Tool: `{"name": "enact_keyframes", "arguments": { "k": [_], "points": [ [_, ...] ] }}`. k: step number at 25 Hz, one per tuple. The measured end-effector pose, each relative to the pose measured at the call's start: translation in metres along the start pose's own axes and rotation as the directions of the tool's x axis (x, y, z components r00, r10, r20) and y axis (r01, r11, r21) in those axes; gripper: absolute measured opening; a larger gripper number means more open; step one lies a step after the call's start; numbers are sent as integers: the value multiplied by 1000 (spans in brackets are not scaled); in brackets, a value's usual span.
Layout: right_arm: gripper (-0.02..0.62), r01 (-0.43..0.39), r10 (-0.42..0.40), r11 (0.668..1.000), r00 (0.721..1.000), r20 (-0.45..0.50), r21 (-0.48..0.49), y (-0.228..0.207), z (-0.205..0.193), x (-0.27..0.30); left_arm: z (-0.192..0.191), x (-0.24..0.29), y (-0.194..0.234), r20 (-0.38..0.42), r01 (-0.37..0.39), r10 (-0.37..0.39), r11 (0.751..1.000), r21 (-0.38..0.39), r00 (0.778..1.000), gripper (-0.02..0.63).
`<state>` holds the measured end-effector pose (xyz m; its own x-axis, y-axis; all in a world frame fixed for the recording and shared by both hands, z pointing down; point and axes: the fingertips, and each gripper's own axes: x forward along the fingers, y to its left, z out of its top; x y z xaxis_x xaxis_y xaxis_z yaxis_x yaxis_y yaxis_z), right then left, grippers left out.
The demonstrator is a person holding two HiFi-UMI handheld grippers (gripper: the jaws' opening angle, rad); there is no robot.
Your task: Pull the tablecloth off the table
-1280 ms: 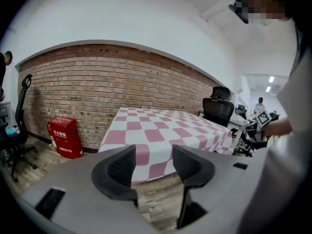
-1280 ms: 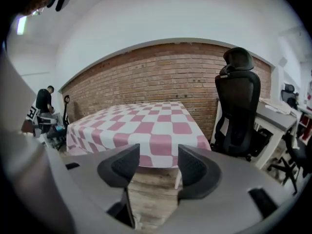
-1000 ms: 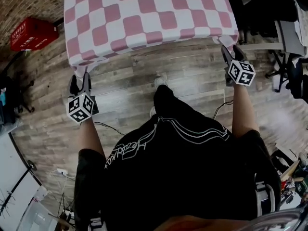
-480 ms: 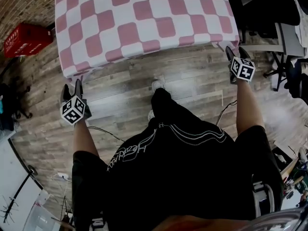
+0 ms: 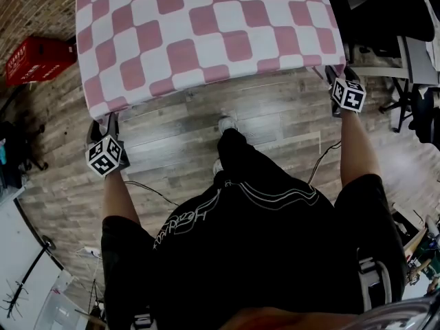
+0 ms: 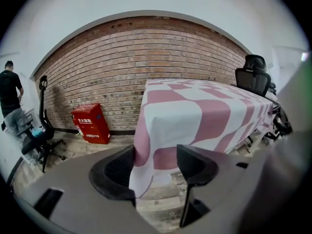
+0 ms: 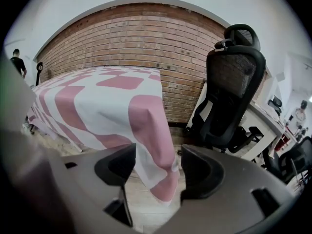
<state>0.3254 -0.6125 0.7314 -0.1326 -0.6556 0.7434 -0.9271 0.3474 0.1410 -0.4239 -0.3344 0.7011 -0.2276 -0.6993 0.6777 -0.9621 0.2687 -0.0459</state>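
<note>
The pink-and-white checked tablecloth (image 5: 206, 33) lay spread over the surface, hiding it, with its edges hanging toward the wooden floor (image 5: 268, 115). The left tool (image 5: 103, 126) sat at the cloth's near left corner with its 2 jaws wide apart. In the left gripper view that corner dangled between them, unclamped. The right tool (image 5: 339, 75) was at the near right corner, its jaws likewise spread, and the pink corner hung loose between them. A red crate (image 5: 38, 53) stood by the brick wall (image 6: 122, 57). A black office chair (image 7: 229, 96) stood just right of the cloth.
</note>
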Motion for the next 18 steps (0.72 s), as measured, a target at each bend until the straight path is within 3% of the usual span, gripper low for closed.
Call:
{"name": "enact_keyframes", "arguments": {
  "k": [2, 4, 7, 11, 18],
  "points": [
    [256, -10, 10, 1000, 1000, 7, 6, 2, 4, 3, 1, 2, -1, -8, 7, -7, 1000, 2, 1000, 269],
    [247, -30, 30, 999, 999, 18, 23, 7, 6, 4, 2, 3, -1, -12, 9, -9, 1000, -10, 1000, 223],
    [118, -58, 57, 998, 998, 25, 27, 14, 2, 7, 3, 4, -1, -17, -2, 1, 999, -32, 1000, 155],
    [53, -77, 77, 997, 997, 9, 14, 21, -2, 5, -2, 3, 6, -45, -43, 41, 998, -47, 998, 32],
    [9, -75, 75, 997, 997, 4, 37, 24, -7, -9, -6, -7, 4, -53, -23, 19, 997, -75, 998, 6]
  ]
}}
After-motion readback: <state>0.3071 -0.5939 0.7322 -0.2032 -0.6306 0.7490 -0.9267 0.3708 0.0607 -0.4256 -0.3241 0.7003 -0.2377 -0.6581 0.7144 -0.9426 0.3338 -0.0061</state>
